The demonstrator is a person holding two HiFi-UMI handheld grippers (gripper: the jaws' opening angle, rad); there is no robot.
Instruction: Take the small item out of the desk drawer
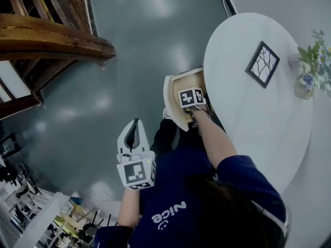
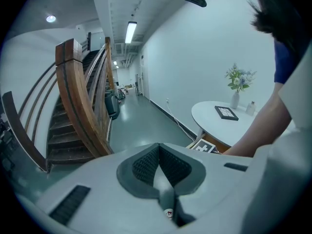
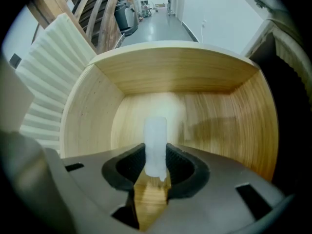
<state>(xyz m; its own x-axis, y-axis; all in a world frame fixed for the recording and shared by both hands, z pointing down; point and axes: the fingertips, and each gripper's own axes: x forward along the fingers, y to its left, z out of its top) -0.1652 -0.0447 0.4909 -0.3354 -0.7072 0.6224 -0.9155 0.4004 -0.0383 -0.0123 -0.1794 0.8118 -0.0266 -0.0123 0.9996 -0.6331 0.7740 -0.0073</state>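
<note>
The wooden desk drawer [image 1: 178, 94] stands pulled out from under the round white table [image 1: 243, 112]. My right gripper [image 3: 156, 168] points straight down into the drawer [image 3: 175, 72], and in the head view only its marker cube [image 1: 191, 97] shows above the drawer. Its pads press on a small, pale, translucent cylinder [image 3: 156, 140] that stands upright between them, above the drawer's wooden floor. My left gripper [image 1: 135, 124] hangs away from the drawer at the lower left, over the grey floor, and it is shut with nothing in it [image 2: 163, 179].
On the table lie a dark picture frame [image 1: 262, 64] and a vase of flowers [image 1: 310, 66]. A wooden staircase [image 1: 46, 35] curves at the upper left. The drawer's fluted white front [image 3: 53, 72] rises at the left in the right gripper view.
</note>
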